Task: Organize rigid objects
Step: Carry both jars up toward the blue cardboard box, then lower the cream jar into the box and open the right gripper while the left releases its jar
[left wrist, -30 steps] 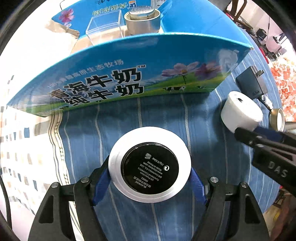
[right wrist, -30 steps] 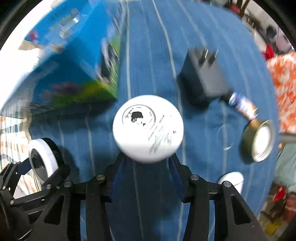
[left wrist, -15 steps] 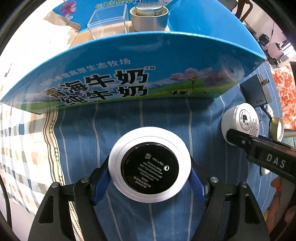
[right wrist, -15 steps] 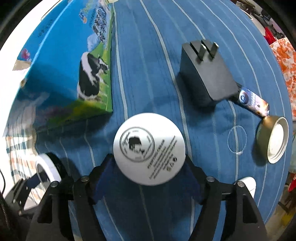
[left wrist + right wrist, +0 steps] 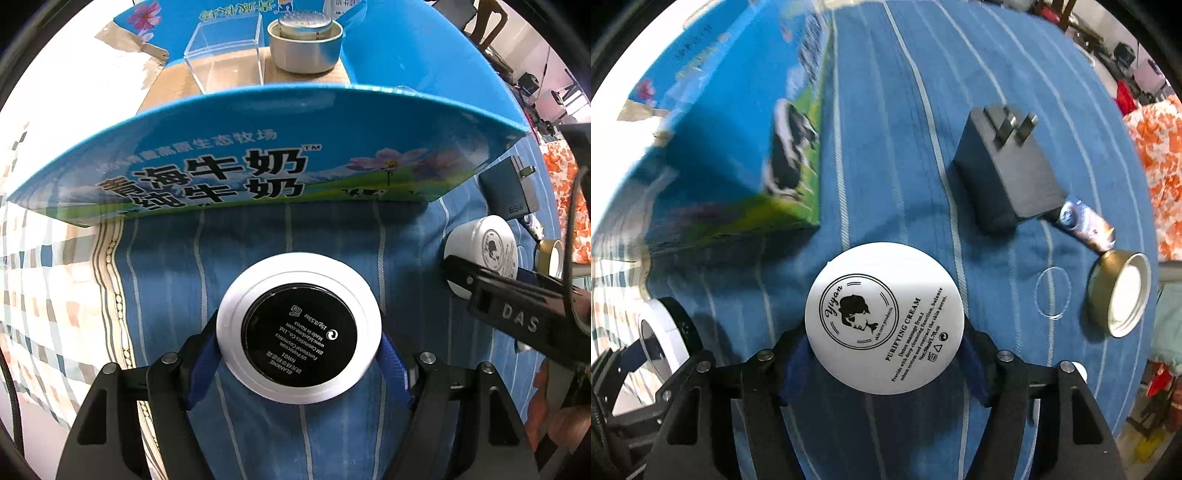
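Both grippers are clamped on jars: left gripper [image 5: 299, 354] grips the black-bottomed compact [image 5: 299, 325], right gripper [image 5: 884, 350] the cream jar [image 5: 884, 319]. Milk box [image 5: 258, 162] looks closer than before.

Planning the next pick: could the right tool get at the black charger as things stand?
Probably not yet. The right tool is shut on the white cream jar. The black charger lies ahead on the blue cloth with nothing between, so the path looks free once the jar is set down.

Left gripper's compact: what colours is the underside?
Black disc with white print inside a white rim; clearest in the left wrist view.
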`<state>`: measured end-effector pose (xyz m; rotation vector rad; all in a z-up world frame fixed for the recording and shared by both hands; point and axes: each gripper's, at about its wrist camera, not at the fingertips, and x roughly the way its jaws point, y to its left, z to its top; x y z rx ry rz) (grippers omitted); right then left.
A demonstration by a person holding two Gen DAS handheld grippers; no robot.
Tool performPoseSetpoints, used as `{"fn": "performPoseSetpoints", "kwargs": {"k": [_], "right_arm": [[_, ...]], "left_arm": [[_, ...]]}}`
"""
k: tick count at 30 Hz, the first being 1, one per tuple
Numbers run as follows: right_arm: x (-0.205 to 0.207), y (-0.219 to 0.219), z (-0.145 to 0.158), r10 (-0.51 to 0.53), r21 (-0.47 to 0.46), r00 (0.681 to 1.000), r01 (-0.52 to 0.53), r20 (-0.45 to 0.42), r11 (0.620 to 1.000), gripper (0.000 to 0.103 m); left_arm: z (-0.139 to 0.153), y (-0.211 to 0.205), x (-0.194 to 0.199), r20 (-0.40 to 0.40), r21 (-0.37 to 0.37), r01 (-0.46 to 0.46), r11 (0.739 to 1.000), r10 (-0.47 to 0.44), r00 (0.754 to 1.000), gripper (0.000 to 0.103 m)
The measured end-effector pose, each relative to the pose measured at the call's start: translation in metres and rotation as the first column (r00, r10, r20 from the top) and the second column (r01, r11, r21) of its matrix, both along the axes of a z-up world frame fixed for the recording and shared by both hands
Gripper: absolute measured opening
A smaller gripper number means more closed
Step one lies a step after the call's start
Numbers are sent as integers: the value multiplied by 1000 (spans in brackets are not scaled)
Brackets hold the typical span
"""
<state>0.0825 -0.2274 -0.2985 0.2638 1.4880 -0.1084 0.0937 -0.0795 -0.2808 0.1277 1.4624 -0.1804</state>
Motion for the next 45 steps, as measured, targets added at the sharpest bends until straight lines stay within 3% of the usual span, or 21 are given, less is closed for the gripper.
{"fn": "performPoseSetpoints", "kwargs": {"k": [5,11,15,20,25,30,38,45], "right_arm": [[-12,4,45,22,22,996,-24,89,999,70],[-23,3,120,43,66,976,-58,212,996,70],[-7,14,163,53,97,957,-84,285,992,70],[33,30,190,45,119,940,-91,337,989,70],[75,45,179,45,124,939,-92,342,988,70],[116,60,148,50,116,950,-89,308,989,70],[169,77,83,44,105,981,-65,187,992,70],[194,84,41,51,86,995,-58,83,995,70]], "left_arm": [[21,6,-2,35,-5,2,1000,-2,999,74],[77,16,-1,121,-49,5,999,1,993,74],[129,23,9,220,-65,-3,998,17,975,74],[162,35,34,307,-60,-27,998,44,951,73],[172,51,68,352,-35,-51,998,60,934,73],[158,68,97,360,-3,-76,997,72,930,74],[105,103,159,264,3,-148,989,142,954,74],[61,111,208,173,23,-149,989,143,975,74]]}}
